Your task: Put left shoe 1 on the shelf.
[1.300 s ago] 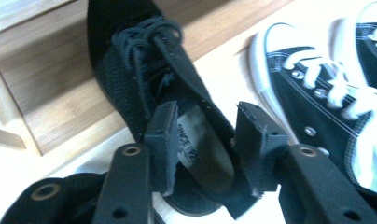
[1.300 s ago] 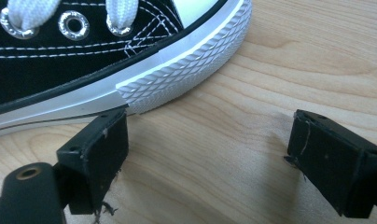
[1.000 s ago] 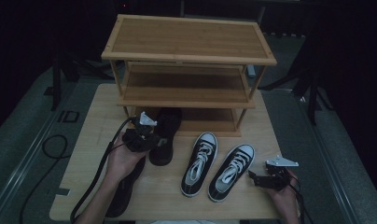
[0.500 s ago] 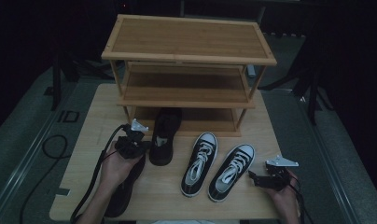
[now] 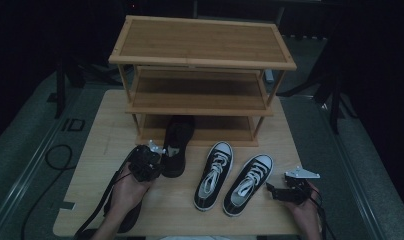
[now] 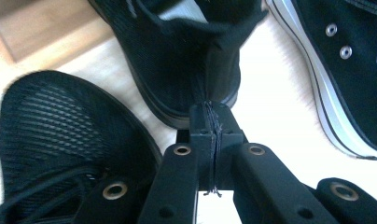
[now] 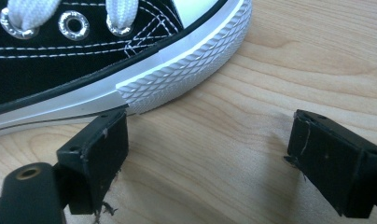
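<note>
A black mesh shoe [image 5: 177, 142] lies on the wooden table [image 5: 95, 150], its toe under the lowest tier of the shoe rack [image 5: 200, 75]. My left gripper [image 5: 159, 163] is shut on the fabric at this shoe's heel; in the left gripper view the jaws [image 6: 210, 135] pinch the heel collar of the shoe [image 6: 186, 60]. A second black mesh shoe [image 6: 51, 135] lies beside it, partly under my left hand [image 5: 127, 187]. My right gripper [image 5: 276, 191] rests open on the table, right of the black-and-white sneaker pair [image 5: 214, 175]. Its jaws [image 7: 210, 158] stand apart beside a sneaker's toe [image 7: 130, 60], holding nothing.
The three-tier bamboo rack stands at the back of the table with bare shelves. The right sneaker [image 5: 248, 184] lies close to my right gripper. Cables [image 5: 55, 160] trail off the table's left side. The surroundings are dark floor.
My left gripper came down and toward the near edge, from over the black shoe to its heel, and its jaws closed on the heel fabric. The right hand kept still.
</note>
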The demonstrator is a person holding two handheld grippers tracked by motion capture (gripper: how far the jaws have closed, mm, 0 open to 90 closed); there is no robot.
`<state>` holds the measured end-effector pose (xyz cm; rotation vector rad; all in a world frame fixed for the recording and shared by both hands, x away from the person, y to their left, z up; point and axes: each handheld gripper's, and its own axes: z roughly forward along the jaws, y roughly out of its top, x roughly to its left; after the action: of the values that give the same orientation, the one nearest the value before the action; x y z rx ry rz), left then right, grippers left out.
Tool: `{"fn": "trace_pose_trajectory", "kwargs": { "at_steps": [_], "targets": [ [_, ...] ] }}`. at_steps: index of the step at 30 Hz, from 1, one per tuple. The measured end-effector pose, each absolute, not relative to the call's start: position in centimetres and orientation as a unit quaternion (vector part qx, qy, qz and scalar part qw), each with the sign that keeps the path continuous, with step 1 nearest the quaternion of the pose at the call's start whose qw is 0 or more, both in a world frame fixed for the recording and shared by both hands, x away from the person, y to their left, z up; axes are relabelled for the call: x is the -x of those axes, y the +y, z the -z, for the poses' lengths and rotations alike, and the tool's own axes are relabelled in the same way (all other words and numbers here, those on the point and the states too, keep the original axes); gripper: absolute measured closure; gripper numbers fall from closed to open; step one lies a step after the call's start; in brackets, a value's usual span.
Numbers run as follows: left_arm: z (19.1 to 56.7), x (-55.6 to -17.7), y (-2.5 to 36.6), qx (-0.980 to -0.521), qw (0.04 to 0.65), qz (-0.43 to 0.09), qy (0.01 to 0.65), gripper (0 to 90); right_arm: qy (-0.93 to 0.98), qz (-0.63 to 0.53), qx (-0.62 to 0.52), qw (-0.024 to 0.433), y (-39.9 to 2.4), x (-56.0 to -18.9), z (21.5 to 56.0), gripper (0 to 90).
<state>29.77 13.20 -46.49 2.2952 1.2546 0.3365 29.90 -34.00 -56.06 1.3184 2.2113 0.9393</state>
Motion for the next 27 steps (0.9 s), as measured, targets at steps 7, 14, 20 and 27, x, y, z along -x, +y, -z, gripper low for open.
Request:
{"fn": "trace_pose_trajectory", "kwargs": {
  "at_steps": [7, 14, 20, 27],
  "targets": [
    [47.9, -30.0, 12.4, -0.848, 0.232, -0.111, 0.463, 88.4, 0.791, -0.336, -0.471, 0.199, -34.0, -29.9, 56.1, 12.2],
    [49.1, -31.0, 12.0, -0.849, 0.206, -0.104, 0.475, 88.1, 0.791, -0.336, -0.471, 0.199, -34.0, -29.9, 56.1, 12.2],
    [49.3, -31.2, 11.5, -0.854, 0.204, -0.104, 0.467, 87.9, 0.791, -0.336, -0.471, 0.199, -34.0, -29.9, 56.1, 12.2],
    [49.3, -31.7, 10.7, -0.852, 0.221, -0.111, 0.462, 88.0, 0.791, -0.336, -0.471, 0.199, -34.0, -29.9, 56.1, 12.2]
  ]
}}
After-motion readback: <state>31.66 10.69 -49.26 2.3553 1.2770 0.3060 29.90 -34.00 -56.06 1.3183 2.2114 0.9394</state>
